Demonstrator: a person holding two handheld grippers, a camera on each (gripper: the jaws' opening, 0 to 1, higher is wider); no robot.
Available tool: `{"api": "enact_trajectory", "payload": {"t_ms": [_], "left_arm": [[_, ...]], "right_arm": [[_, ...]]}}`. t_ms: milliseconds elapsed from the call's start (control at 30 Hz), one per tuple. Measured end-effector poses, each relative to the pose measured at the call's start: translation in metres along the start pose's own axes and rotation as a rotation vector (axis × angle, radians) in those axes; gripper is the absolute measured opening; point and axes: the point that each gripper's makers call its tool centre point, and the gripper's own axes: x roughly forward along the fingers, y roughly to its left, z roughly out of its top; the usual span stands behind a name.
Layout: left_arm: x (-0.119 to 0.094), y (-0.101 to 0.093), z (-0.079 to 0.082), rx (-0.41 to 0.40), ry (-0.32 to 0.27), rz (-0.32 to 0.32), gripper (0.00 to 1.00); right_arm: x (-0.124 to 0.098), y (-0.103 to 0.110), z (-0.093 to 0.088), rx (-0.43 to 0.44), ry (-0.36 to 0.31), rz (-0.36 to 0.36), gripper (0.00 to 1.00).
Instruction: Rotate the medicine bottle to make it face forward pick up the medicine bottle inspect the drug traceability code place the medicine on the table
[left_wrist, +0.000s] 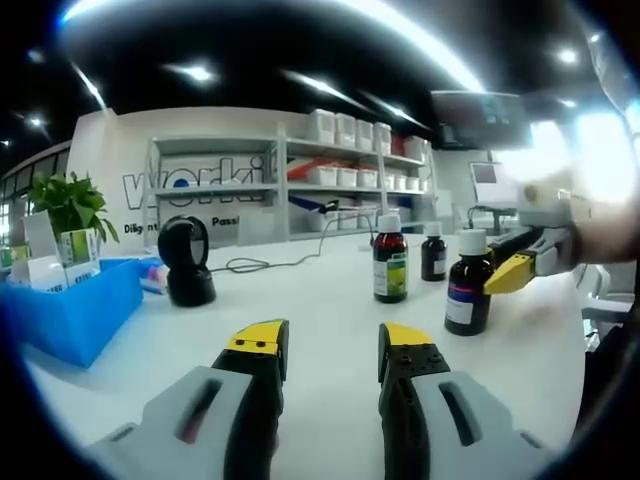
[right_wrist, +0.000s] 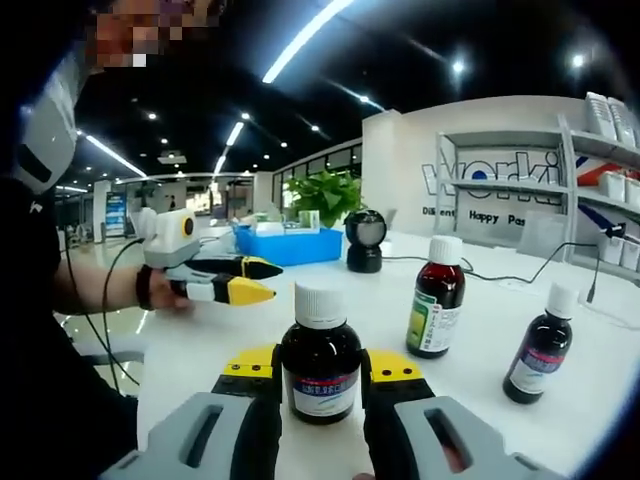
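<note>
Medicine bottle (right_wrist: 320, 352), dark glass with a white cap and a pale label, stands on the white desk (right_wrist: 480, 400) between the yellow-tipped jaws of the right gripper (right_wrist: 320, 370); the jaws sit close against its sides, though whether they actually press it cannot be told. In the left gripper view the same bottle (left_wrist: 468, 283) stands at the right, with the right gripper's yellow tips at its far side.

Going left to right in the left gripper view: a blue bin (left_wrist: 75, 310) with small boxes and a green plant (left_wrist: 70, 205), a black round stand (left_wrist: 187, 262) with a cable running off, then the left gripper (left_wrist: 332, 350) low in the middle, jaws apart and holding nothing. Beyond it stand a green-labelled bottle (left_wrist: 390, 257) and a smaller dark bottle (left_wrist: 434, 252). White shelving (left_wrist: 290, 180) with boxes lines the back wall.

In the right gripper view, the left gripper (right_wrist: 250, 280) hangs above the desk edge at the left, held by a person's hand (right_wrist: 160, 290).
</note>
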Motion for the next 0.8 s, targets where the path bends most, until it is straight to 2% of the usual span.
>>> {"api": "enact_trajectory", "payload": {"t_ms": [433,800], "left_arm": [[-0.0003,-0.0004,0.0008,-0.002,-0.006,-0.004,0.27],[-0.0007,0.0021,0.0012,-0.004,-0.009,0.011,0.27]], "right_arm": [[-0.0046,0.0026,-0.0004,0.035,-0.025,-0.227,0.26],[-0.0062,0.0030,-0.0006,0.037,-0.044,-0.360,0.26]]}}
